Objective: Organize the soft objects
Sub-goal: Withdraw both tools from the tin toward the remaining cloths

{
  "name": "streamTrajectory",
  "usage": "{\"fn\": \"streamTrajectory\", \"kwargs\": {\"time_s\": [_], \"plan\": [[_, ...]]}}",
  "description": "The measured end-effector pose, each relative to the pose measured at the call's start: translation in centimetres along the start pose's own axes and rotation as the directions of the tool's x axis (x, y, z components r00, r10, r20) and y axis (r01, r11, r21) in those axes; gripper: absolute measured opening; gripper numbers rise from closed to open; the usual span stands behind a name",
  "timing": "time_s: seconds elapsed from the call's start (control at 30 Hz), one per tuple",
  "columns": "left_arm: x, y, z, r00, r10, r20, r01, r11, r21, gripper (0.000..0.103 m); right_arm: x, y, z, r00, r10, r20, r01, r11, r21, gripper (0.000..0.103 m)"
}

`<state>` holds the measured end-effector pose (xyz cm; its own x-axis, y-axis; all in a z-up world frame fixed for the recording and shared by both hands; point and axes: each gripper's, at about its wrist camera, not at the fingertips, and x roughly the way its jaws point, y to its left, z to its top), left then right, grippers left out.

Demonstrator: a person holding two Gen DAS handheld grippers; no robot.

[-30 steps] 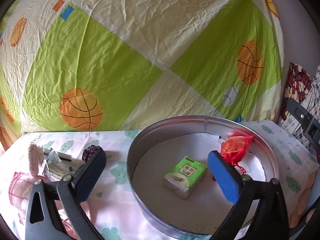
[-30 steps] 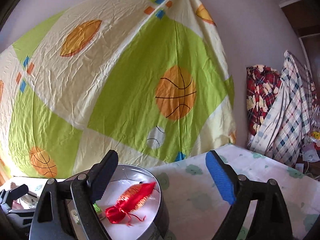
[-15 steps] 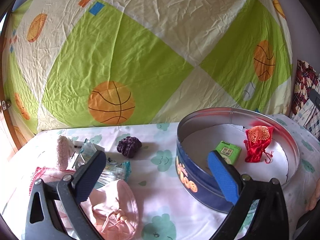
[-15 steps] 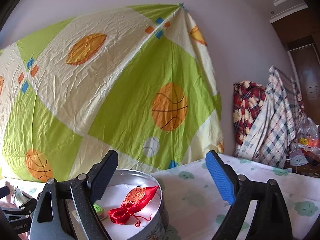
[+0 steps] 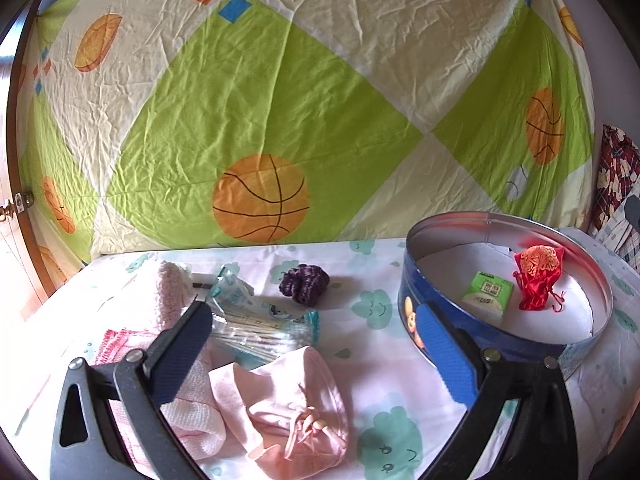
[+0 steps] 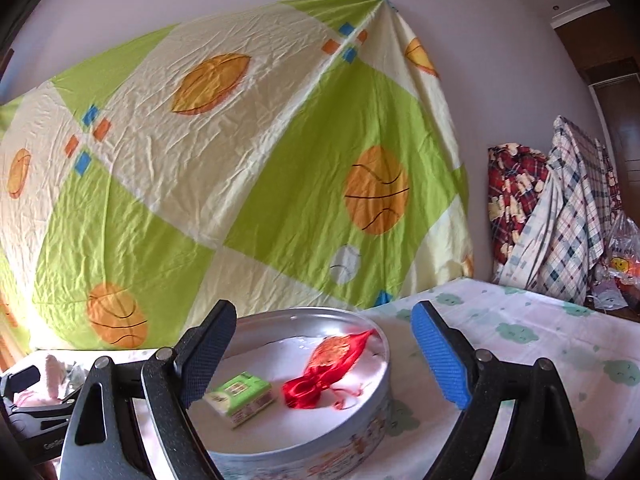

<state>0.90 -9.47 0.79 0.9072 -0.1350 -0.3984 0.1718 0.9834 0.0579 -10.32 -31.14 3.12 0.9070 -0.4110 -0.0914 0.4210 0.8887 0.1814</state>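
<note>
A pink pouch point(image 5: 292, 404) is seen only between the wide, empty left gripper point(image 5: 316, 344), the wide right gripper point(image 6: 320, 356) framing perhaps tissues point(image 6: 240, 398) instead.

A large sheet point(image 6: 224, 184) printed with green and cream squares and orange basketballs hangs across the pale wall point(image 6: 500, 60), filling the left wrist view from nine to three o'clock. Below it lies the surface point(image 6: 540, 344), covered in white cloth with green cloud faces. In the right wrist view, plaid and red patterned bedding point(image 6: 560, 216) is stacked at three o'clock, with dark wooden panelling point(image 6: 616, 112) behind. Bright daylight enters at nine o'clock beside a wooden frame point(image 5: 24, 216).
</note>
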Motion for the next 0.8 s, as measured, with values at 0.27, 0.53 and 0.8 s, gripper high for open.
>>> {"fn": "streamTrajectory", "kwargs": {"time_s": [0.27,0.53,0.8], "plan": [[0.4,3.8,-0.4,0.999,0.027,-0.037,-0.028,0.999,-0.029,0.103,-0.4,4.6,-1.3,0.993,0.097,-0.062,-0.098,0.995,-0.020,0.091],[1.0,8.6,-1.0,0.993,0.077,-0.089,-0.083,0.994,-0.070,0.103,-0.3,9.4,-2.7,0.963,0.208,-0.173,-0.215,0.976,-0.024,0.091],[1.6,13.9,-1.5,0.979,0.150,-0.140,-0.166,0.981,-0.104,0.103,0.3,15.0,-4.8,0.890,0.325,-0.320,-0.363,0.929,-0.066,0.091]]}}
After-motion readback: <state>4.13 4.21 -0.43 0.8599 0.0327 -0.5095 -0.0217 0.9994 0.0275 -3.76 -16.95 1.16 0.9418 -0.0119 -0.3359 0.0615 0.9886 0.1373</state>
